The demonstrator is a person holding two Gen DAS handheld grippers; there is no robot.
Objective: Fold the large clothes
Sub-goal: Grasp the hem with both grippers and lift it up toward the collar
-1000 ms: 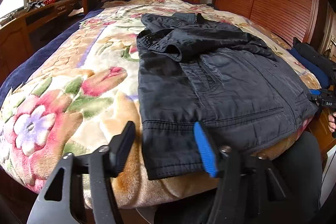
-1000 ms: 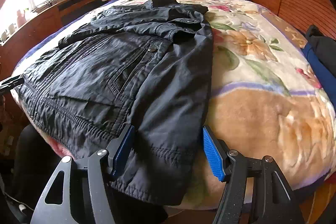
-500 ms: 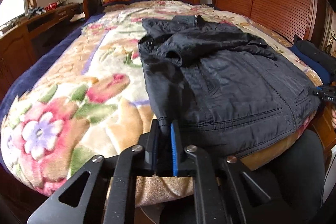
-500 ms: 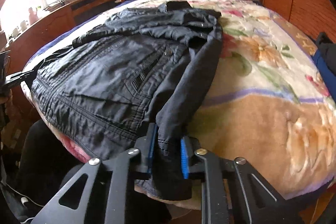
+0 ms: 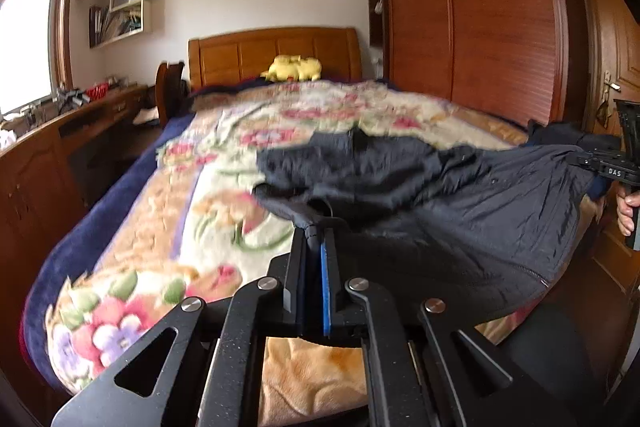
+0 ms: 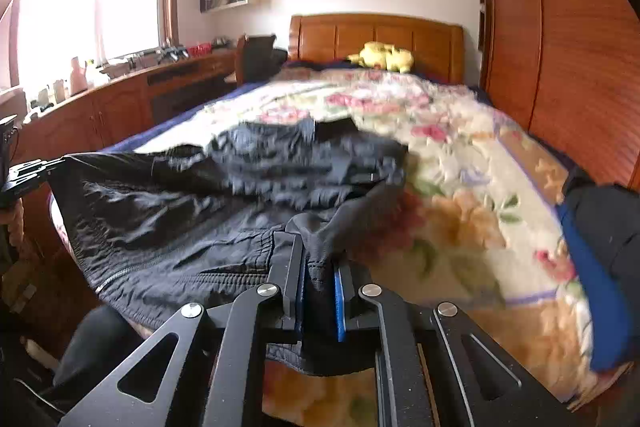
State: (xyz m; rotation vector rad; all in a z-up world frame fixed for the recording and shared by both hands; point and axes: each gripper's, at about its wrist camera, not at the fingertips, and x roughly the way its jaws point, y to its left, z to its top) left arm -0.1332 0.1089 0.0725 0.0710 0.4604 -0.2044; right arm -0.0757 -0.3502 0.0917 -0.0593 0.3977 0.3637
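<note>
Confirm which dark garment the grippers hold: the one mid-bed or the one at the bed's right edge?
The black jacket mid-bed: left gripper and right gripper each pinch its hem. The blue-lined dark garment by the wardrobe lies untouched.

Your black left gripper (image 5: 314, 241), lined with a blue pad, pinches a black jacket (image 5: 460, 203); ahead of it spreads a cream blanket (image 5: 192, 195) patterned with pink and purple flowers, edged navy. Beyond your black right gripper (image 6: 318, 259) sit an orange-brown wooden headboard (image 6: 376, 39) and a yellow plush toy (image 6: 384, 57).
</note>
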